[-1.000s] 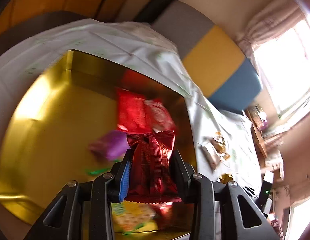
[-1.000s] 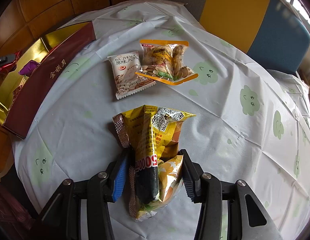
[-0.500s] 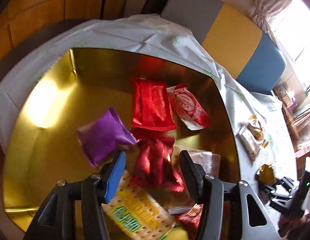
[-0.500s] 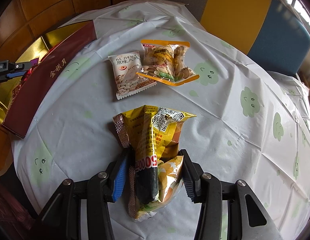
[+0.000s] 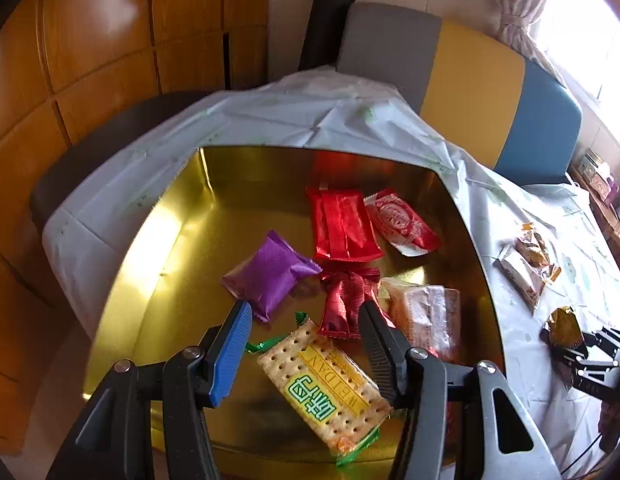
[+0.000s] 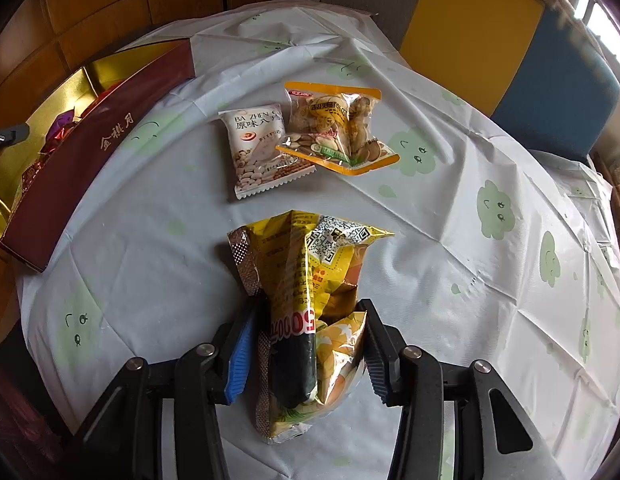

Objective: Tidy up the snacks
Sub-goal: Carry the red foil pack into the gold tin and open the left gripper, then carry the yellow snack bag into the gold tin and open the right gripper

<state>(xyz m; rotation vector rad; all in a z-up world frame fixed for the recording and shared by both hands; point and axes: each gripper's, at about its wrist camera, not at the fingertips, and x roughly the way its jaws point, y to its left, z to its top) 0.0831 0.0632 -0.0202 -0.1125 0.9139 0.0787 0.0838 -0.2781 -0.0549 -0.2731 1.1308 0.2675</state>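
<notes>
My left gripper [image 5: 306, 316] is open and empty above the gold-lined box [image 5: 182, 248]. Inside lie a dark red foil packet [image 5: 345, 300], a purple packet [image 5: 270, 274], a red packet [image 5: 343, 226], a red and white packet [image 5: 399, 220], a cracker pack [image 5: 323, 386] and a clear wrapped pack [image 5: 425, 318]. My right gripper [image 6: 306, 328] is shut on a yellow snack bag [image 6: 306, 304] just over the tablecloth. A white nut packet [image 6: 260, 150] and an orange-edged nut packet [image 6: 335, 126] lie further ahead.
The box's dark red wall [image 6: 98, 148] runs along the left of the right wrist view. The white cloth [image 6: 469, 184] with green cloud faces covers the round table. A yellow and blue bench back [image 5: 501, 92] stands behind, wooden panels [image 5: 90, 40] to the left.
My left gripper opened and let the dark red foil packet drop into the box, then drew back and up. My right gripper stayed still, holding the yellow bag.
</notes>
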